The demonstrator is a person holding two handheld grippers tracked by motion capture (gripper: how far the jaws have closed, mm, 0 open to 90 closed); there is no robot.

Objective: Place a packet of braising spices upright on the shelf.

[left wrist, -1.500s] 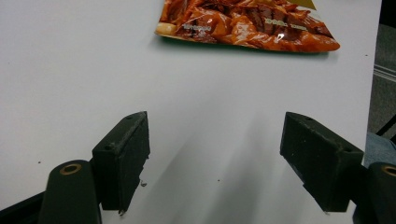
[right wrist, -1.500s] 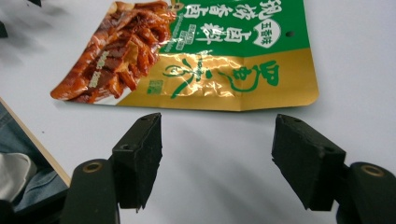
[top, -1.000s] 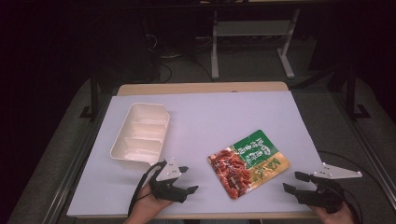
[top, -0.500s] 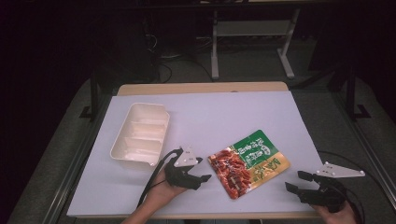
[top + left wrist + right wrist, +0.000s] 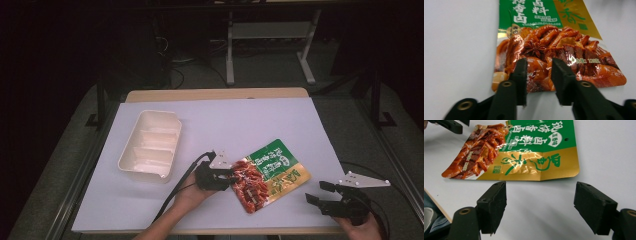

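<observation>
My left claw (image 5: 231, 176) had just been closing over the near edge of the pouch (image 5: 267, 173), jaws either side of its red end; whether the pads (image 5: 522, 72) gripped yet, I couldn't tell. Pouch lay flat on the table (image 5: 240, 120), right of the tray (image 5: 150, 145). My right claw (image 5: 540, 202) sat released, just short of the pouch's gold edge

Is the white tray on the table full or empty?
Empty. In the high view the white tray shows bare compartments, and the snack packet lies flat on the table to its right, outside the tray.
</observation>
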